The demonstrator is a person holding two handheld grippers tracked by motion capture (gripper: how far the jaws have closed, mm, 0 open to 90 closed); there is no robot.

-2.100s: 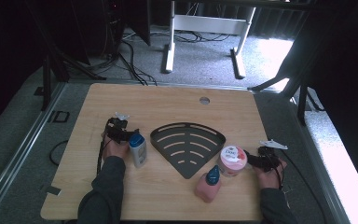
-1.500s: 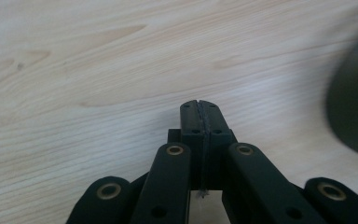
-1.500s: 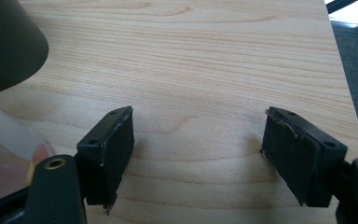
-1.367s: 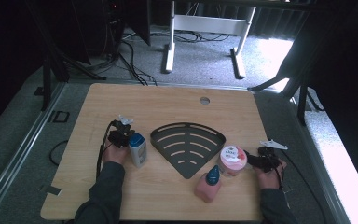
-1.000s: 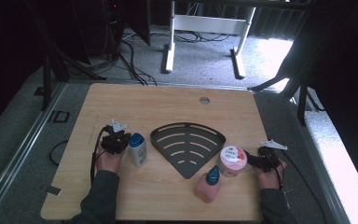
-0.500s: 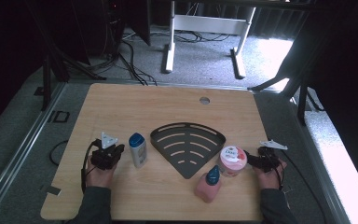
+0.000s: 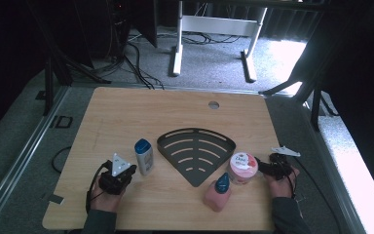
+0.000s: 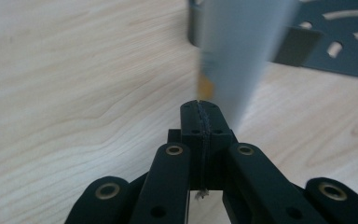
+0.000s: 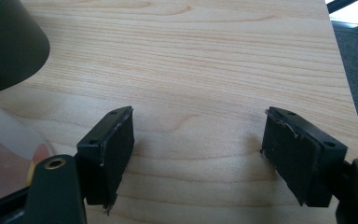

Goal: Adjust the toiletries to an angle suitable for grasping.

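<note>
- Retreat of the left gripper (image 7: pixel 126 170) was the change: it had been up beside the small grey bottle with a blue cap (image 7: pixel 143 156), and it then sat lower and farther toward the person, with the bottle just ahead and a little to the right of its fingers (image 8: pixel 200 122).
- Those fingers were clenched flat against each other with nothing between them, so the bottle stood free and upright on the pale wooden desk (image 7: pixel 126 112), just beside the rack's left corner.
- By my reading this meant the bottle had been set down or nudged into place there, not loaded; the next grasp would have had to start with the fingers spreading.
- Right gripper (image 7: pixel 259 163) kept its place, its fingers (image 9: pixel 107 149) released and wide apart over bare desk, holding nothing; the round pink tub with a white printed lid (image 7: pixel 243 167) lay just off its left finger, seemingly apart from it.
- The dark fan-shaped slotted metal rack (image 7: pixel 195 148), between the two sets of fingers, held nothing.
- The pink bottle with a dark blue cap (image 7: pixel 218 194) stood beside the tub, outside the rack, with its contents not visible.
</note>
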